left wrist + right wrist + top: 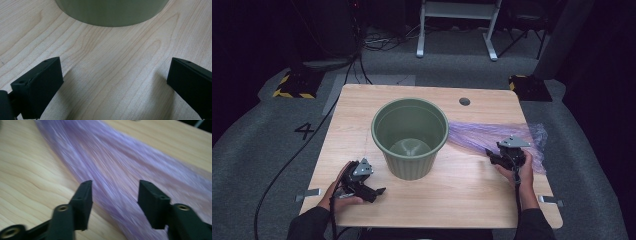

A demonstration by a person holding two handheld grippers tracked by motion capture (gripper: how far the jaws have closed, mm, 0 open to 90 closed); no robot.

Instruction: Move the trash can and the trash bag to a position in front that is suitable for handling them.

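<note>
Right gripper low over the right side of the table, my hand behind it, jaws pointing left toward the pot; jaws parted, nothing pinched, purple plastic bag lying under the gap. Bag is thin, translucent, streaked with fine creases, flat on the wood, stretching from the green pot out to the table's right edge. Left gripper resting near-left of the pot, jaws spread wide over bare wood, aimed at the pot's base. Pot upright at centre, empty
</note>
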